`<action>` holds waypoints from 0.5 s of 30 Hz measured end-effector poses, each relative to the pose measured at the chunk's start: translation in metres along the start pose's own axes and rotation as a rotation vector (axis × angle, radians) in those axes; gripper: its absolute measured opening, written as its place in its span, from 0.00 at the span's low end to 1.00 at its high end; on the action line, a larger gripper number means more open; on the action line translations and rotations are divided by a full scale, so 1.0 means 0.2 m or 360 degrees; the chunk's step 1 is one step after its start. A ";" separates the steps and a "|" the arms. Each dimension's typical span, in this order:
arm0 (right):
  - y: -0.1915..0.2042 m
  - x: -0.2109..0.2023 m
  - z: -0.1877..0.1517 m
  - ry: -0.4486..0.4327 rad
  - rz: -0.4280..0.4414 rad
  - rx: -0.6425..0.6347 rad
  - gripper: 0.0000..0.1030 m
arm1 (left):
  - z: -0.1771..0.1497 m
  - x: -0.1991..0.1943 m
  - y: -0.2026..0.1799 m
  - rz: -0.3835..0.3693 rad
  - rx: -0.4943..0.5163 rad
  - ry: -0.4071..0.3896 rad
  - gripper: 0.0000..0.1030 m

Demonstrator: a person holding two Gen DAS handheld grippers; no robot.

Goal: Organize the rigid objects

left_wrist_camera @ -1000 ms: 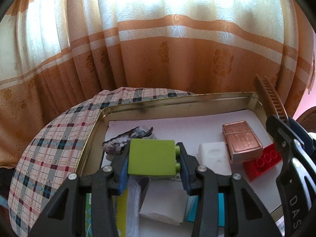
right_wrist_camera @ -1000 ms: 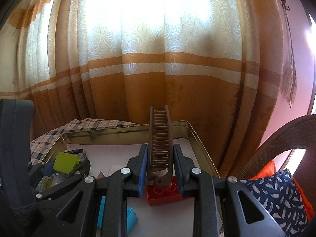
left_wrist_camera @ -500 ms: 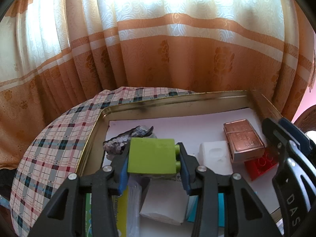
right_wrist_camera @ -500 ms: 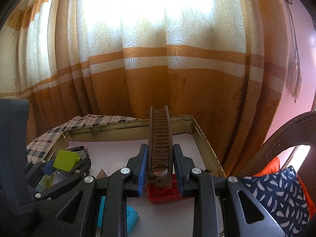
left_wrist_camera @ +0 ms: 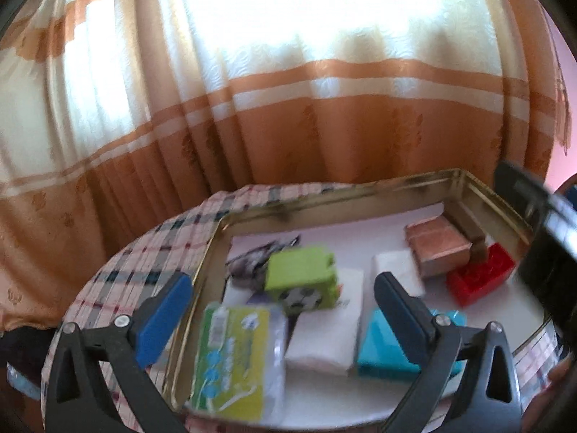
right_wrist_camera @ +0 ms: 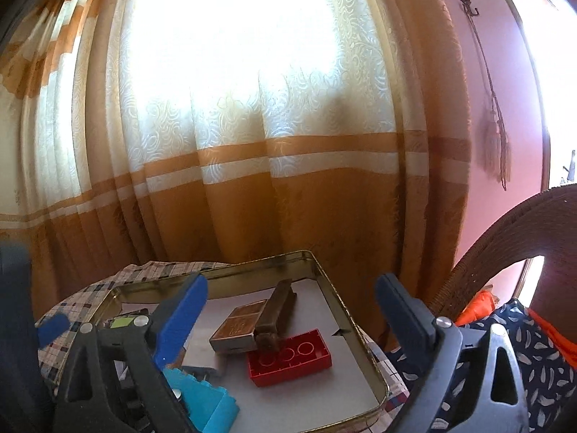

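My left hand-held gripper [left_wrist_camera: 281,305] is opening, its jaws spread wide, and nothing is pressed between the pads. The green block [left_wrist_camera: 302,280] lies loose between them inside the tin [left_wrist_camera: 324,196], tipped on top of the white box [left_wrist_camera: 326,332], beside the tissue pack [left_wrist_camera: 236,357]. I judge it is dropped there because the tin is where the hard things are being gathered, and this corner was the free spot near my left side.

My right hand-held gripper [right_wrist_camera: 290,317] is opening too, jaws well apart, with no grip on anything. The comb [right_wrist_camera: 276,312] rests in the tin ahead of it, its near end on the red brick [right_wrist_camera: 290,355] and its side against the copper box [right_wrist_camera: 239,324], so it sits tilted rather than flat. That looks like a plain release over the far right corner, where the long comb can run along the tin's wall.

The teal piece [right_wrist_camera: 202,402] lies near the front of the tin, and a dark patterned thing [left_wrist_camera: 252,258] sits behind the green block; the blur keeps me from saying what it is. The tin stands on a checked cloth [left_wrist_camera: 162,249] over the desk.

Both items seem delivered, so I judge this step is about done. The block looks unsteady on its perch and could roll off.
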State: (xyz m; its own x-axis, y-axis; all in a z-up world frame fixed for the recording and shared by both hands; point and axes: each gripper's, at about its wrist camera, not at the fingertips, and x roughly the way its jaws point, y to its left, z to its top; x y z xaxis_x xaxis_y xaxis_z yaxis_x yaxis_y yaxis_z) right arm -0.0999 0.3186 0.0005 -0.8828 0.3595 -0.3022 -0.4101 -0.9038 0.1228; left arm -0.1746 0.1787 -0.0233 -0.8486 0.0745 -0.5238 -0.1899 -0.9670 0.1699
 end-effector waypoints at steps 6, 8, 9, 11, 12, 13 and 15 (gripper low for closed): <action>-0.02 -0.04 -0.01 -0.0038 -0.0043 0.0027 0.93 | -0.06 -0.01 0.14 0.0037 -0.0132 0.0037 1.00; 0.00 -0.06 -0.01 -0.0059 -0.0049 0.0001 0.93 | -0.08 -0.02 0.18 0.0041 -0.0162 0.0032 1.00; 0.01 -0.07 -0.01 -0.0071 -0.0052 -0.0012 0.93 | -0.09 -0.03 0.19 0.0043 -0.0170 0.0030 1.00; 0.04 -0.10 -0.02 -0.0092 -0.0055 -0.0052 0.93 | -0.11 -0.04 0.22 0.0043 -0.0190 0.0035 1.00; 0.05 -0.11 -0.03 -0.0095 -0.0055 -0.0069 0.93 | -0.11 -0.04 0.23 0.0042 -0.0203 0.0036 1.00; 0.06 -0.12 -0.03 -0.0098 -0.0056 -0.0085 0.93 | -0.12 -0.05 0.24 0.0044 -0.0211 0.0034 1.00; 0.08 -0.14 -0.04 -0.0108 -0.0062 -0.0102 0.93 | -0.13 -0.06 0.26 0.0048 -0.0224 0.0033 1.00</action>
State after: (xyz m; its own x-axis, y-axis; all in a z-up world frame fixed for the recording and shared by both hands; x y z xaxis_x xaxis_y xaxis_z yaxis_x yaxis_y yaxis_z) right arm -0.0795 0.2921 0.0043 -0.8808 0.4076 -0.2408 -0.4309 -0.9010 0.0508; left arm -0.1611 0.1212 -0.0305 -0.8423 0.0415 -0.5374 -0.0922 -0.9934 0.0677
